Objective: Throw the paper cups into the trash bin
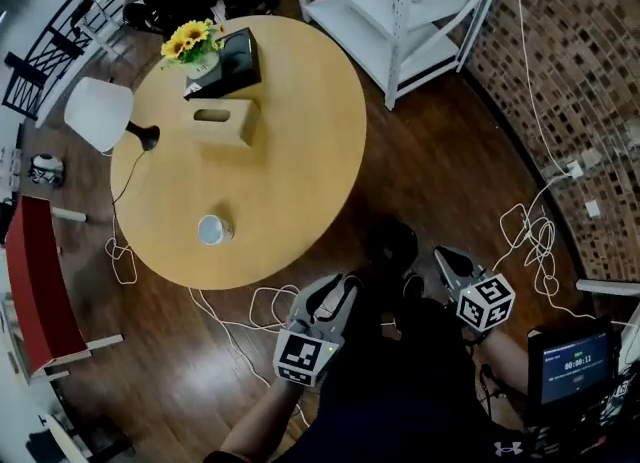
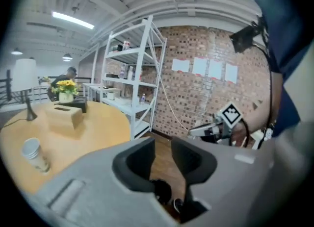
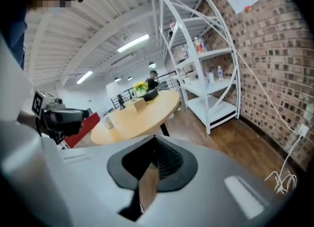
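Note:
One white paper cup (image 1: pixel 214 230) stands upright near the front edge of the round wooden table (image 1: pixel 300 151); it also shows in the left gripper view (image 2: pixel 34 153) and small in the right gripper view (image 3: pixel 107 121). Both grippers hang off the table, over the wooden floor close to the person's body. My left gripper (image 1: pixel 340 286) (image 2: pixel 162 145) is open by a narrow gap with nothing between its jaws. My right gripper (image 1: pixel 447 259) (image 3: pixel 154 140) is shut and empty. I see no trash bin in any view.
On the table stand a tissue box (image 1: pixel 225 121), a black box (image 1: pixel 237 61) with yellow flowers (image 1: pixel 192 41), and a white lamp (image 1: pixel 100 114). A white shelf rack (image 1: pixel 400 11) stands by the brick wall. Cables (image 1: pixel 250 311) lie on the floor; a red panel (image 1: pixel 35 281) at the left.

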Demonstrator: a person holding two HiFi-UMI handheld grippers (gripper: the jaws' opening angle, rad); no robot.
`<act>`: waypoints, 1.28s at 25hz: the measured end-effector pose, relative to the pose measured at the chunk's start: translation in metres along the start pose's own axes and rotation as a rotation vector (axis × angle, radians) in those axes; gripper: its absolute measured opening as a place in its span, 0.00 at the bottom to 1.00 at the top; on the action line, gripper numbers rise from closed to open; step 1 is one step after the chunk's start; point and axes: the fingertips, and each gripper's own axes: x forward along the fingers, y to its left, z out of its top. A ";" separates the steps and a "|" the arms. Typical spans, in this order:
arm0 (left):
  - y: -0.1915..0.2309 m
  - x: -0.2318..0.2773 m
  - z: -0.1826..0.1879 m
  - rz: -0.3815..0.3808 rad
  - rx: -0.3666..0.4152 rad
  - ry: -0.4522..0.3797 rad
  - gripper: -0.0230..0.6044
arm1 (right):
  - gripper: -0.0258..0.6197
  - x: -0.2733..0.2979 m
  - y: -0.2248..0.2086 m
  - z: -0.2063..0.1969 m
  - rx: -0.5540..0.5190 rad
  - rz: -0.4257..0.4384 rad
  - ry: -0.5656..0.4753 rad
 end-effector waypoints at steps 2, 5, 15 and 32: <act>0.004 -0.009 0.023 0.057 -0.066 -0.068 0.19 | 0.06 -0.026 0.015 0.035 -0.015 -0.009 -0.103; -0.016 -0.022 0.051 0.100 -0.110 -0.141 0.18 | 0.06 -0.071 0.038 0.065 -0.039 -0.012 -0.228; -0.173 -0.057 0.065 0.219 0.008 -0.316 0.09 | 0.06 -0.232 0.084 0.055 -0.174 0.155 -0.385; -0.267 -0.058 0.019 0.132 -0.071 -0.270 0.09 | 0.06 -0.306 0.098 0.029 -0.164 0.169 -0.382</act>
